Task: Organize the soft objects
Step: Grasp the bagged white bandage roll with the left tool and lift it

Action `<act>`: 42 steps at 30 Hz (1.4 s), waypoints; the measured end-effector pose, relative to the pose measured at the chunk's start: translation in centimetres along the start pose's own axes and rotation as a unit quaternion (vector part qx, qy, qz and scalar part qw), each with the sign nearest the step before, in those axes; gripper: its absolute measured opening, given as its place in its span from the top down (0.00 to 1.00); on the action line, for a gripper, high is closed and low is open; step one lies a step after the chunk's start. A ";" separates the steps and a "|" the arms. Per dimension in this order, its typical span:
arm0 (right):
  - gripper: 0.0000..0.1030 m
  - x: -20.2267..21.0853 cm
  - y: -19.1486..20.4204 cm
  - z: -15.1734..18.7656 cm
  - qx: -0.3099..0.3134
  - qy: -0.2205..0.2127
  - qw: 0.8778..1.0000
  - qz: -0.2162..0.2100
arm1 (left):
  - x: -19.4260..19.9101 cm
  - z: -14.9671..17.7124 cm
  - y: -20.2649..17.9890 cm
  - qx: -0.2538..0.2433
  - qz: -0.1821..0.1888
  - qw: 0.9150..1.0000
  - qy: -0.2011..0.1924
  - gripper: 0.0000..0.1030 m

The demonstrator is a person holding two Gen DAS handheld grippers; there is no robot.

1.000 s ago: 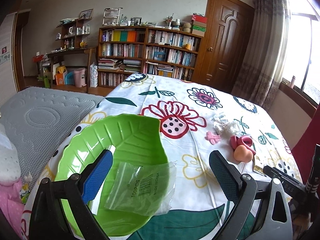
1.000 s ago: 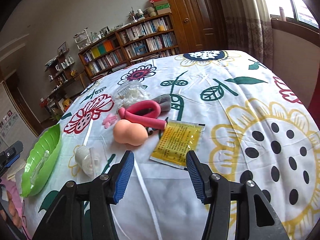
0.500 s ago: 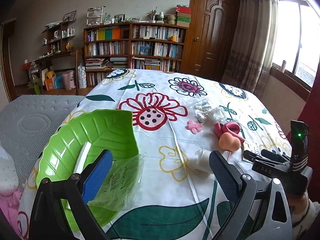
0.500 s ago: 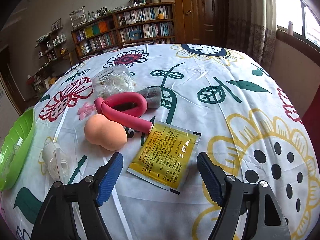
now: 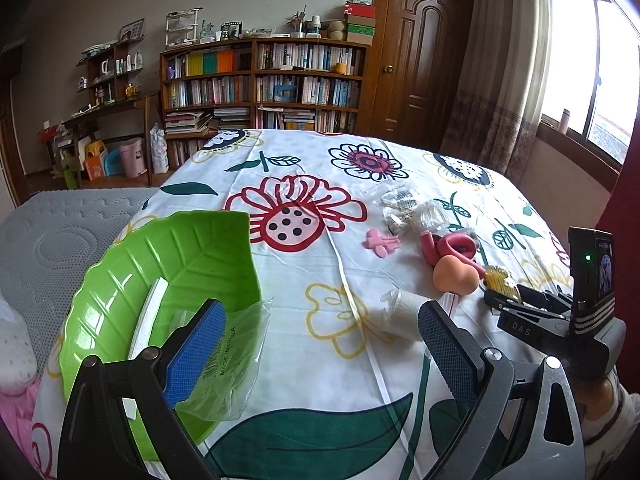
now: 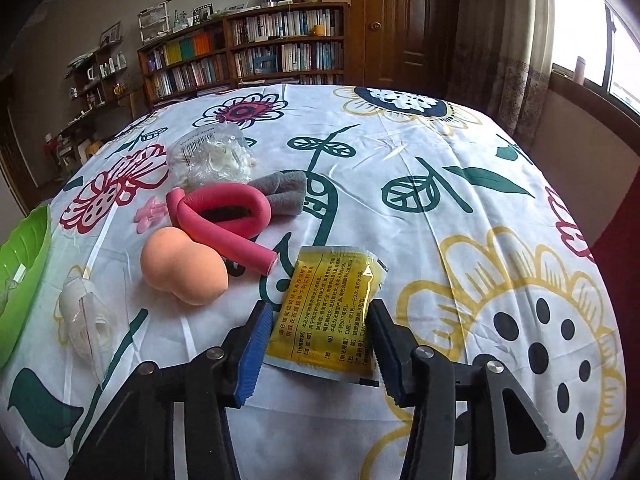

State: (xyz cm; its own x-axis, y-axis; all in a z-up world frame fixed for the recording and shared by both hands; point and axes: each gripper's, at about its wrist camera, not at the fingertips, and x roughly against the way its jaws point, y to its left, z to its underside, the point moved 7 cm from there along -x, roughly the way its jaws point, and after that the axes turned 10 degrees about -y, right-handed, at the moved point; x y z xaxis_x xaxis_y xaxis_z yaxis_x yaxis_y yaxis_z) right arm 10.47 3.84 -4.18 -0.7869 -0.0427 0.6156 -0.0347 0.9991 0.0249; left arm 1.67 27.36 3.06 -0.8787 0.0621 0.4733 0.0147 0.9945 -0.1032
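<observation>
Your right gripper [image 6: 318, 346] straddles the flat yellow foil sachet [image 6: 334, 312] on the flowered tablecloth [image 6: 460, 216], jaws spread either side; whether the pads touch it, you cannot tell. At ten o'clock from the sachet lie a peach gourd-shaped sponge [image 6: 185, 270] and a pink foam roller [image 6: 224, 220]. Your left gripper [image 5: 320, 356] hangs wide open, empty, over the green leaf-shaped plastic dish [image 5: 132, 280] and its clear plastic bag [image 5: 236, 364].

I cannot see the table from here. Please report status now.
Left gripper open, empty. Right gripper open, jaws astride yellow sachet, not yet clamped. Peach sponge close beside, not blocking.
</observation>
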 end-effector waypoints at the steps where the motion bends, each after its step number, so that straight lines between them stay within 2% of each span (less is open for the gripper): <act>1: 0.54 0.1 -0.2 0.0 -0.005 -0.001 1.000 -0.005 | -0.1 0.0 -0.2 -0.001 0.001 1.000 0.001 0.05; 10: 0.56 1.1 -1.2 0.4 -0.037 -0.010 0.999 -0.023 | -1.1 0.3 -1.8 -0.019 0.009 1.000 0.012 0.05; 25: 0.56 1.3 -1.6 0.7 -0.056 -0.014 0.998 -0.039 | -5.9 2.9 -6.9 -0.067 0.062 0.994 0.065 0.06; 27: 0.55 1.3 -1.6 0.8 -0.056 -0.014 0.998 -0.039 | -6.6 3.3 -7.1 -0.069 0.064 0.993 0.069 0.11; 32: 0.55 1.4 -1.6 0.8 -0.057 -0.014 0.998 -0.039 | -8.2 4.7 -7.5 -0.069 0.076 0.990 0.095 0.45; 34: 0.55 1.4 -1.6 0.8 -0.057 -0.014 0.998 -0.039 | -8.5 5.1 -7.5 -0.064 0.080 0.990 0.099 0.52; 42: 0.55 1.3 -1.7 0.8 -0.057 -0.014 0.998 -0.039 | -8.0 4.9 -7.2 -0.052 0.083 0.992 0.082 0.57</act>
State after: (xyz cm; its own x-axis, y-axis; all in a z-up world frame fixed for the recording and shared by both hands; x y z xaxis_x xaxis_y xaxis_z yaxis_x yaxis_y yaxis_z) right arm 9.02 2.10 -4.01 -0.8014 -0.1188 0.5862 -0.0277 0.9864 0.1621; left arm 6.27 19.32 -4.30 -0.7707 0.2305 0.5941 0.2096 0.9721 -0.1053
